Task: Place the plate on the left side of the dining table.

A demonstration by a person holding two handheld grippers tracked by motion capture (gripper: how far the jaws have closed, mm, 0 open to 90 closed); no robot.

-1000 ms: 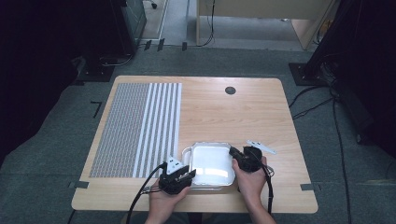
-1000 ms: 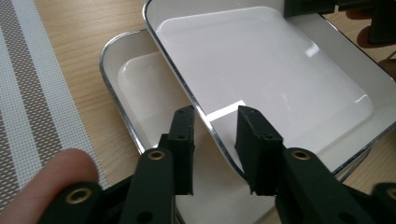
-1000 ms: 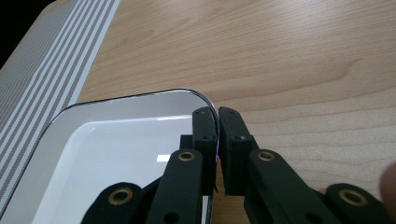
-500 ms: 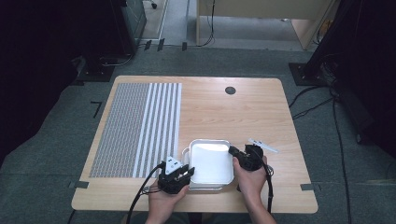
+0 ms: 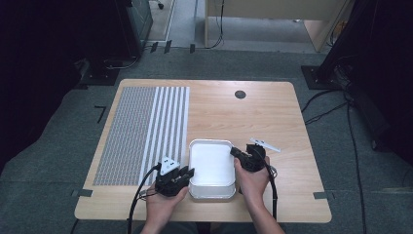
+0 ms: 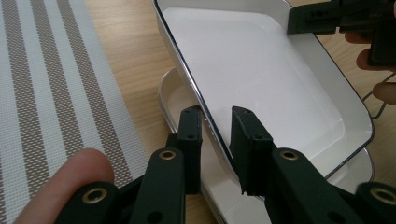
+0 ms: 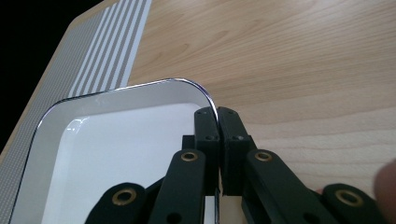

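At the far left of the wooden table [image 5: 272, 117] lies the striped placemat [image 5: 141, 131], flat and clear of the work; just right of it the left gripper [image 5: 176, 178] reaches the near left rim of the upper white tray [image 5: 210, 163]. In the left gripper view its jaws straddle that rim with a gap visible on either side, so they have been closing but do not yet press on it. The upper tray sits tilted above a second white tray [image 6: 173, 100] of the same shape, which rests on the table at its near middle. At the right, the right gripper [image 5: 242, 157] has its jaws pressed together on the upper tray's far right corner, rim pinched between the pads.

To do this lift well, I judge the left jaws should finish closing on the rim before any further rise; one-sided support would let the tray swing or slip. Both hands should then rise together and level, slowly, until the upper tray clears the lower; the lower tray may cling and drag along, so watch for it shifting.
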